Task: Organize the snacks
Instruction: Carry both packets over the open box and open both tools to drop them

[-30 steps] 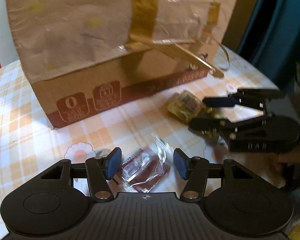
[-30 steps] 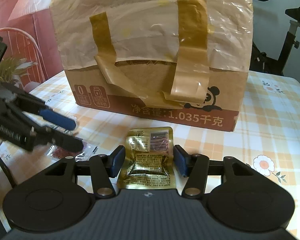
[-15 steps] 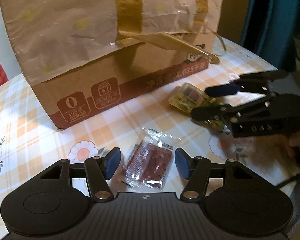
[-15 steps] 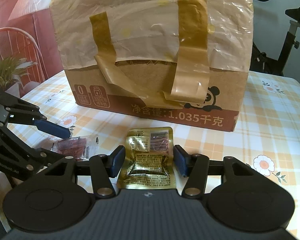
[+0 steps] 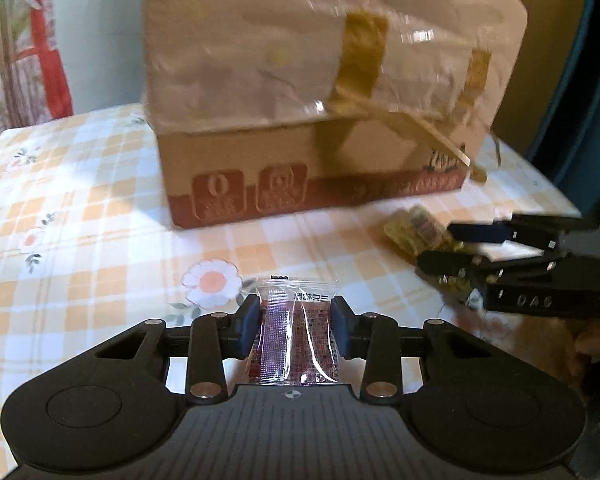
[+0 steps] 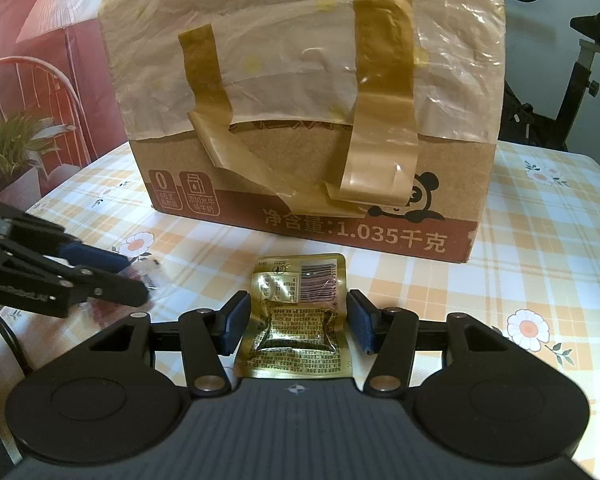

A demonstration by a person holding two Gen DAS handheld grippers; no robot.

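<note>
A red snack packet (image 5: pixel 296 332) in clear wrap lies on the checked tablecloth between the pads of my left gripper (image 5: pixel 296 320). The jaws are closing, and both blue pads meet the packet's side edges. In the right wrist view, a gold foil snack packet (image 6: pixel 300 312) sits between the pads of my right gripper (image 6: pixel 299 320), which touch its edges. The left gripper (image 6: pixel 136 280) reaches in from the left there, with the red packet (image 6: pixel 152 276) blurred at its tips. The left wrist view shows the right gripper (image 5: pixel 436 245) on the gold packet (image 5: pixel 412 230).
A large taped cardboard box (image 6: pixel 300 160) stands just behind both packets, its top covered in plastic; it is also seen in the left wrist view (image 5: pixel 300 120). A potted plant (image 6: pixel 12 152) is off the table's left edge. An exercise bike (image 6: pixel 572 80) is at the back right. A hand (image 5: pixel 540 336) holds the right gripper.
My left gripper's jaws have narrowed onto the red packet, which now sits straight between the pads. That hand has swung, so the box appears shifted. The right gripper has not moved.
</note>
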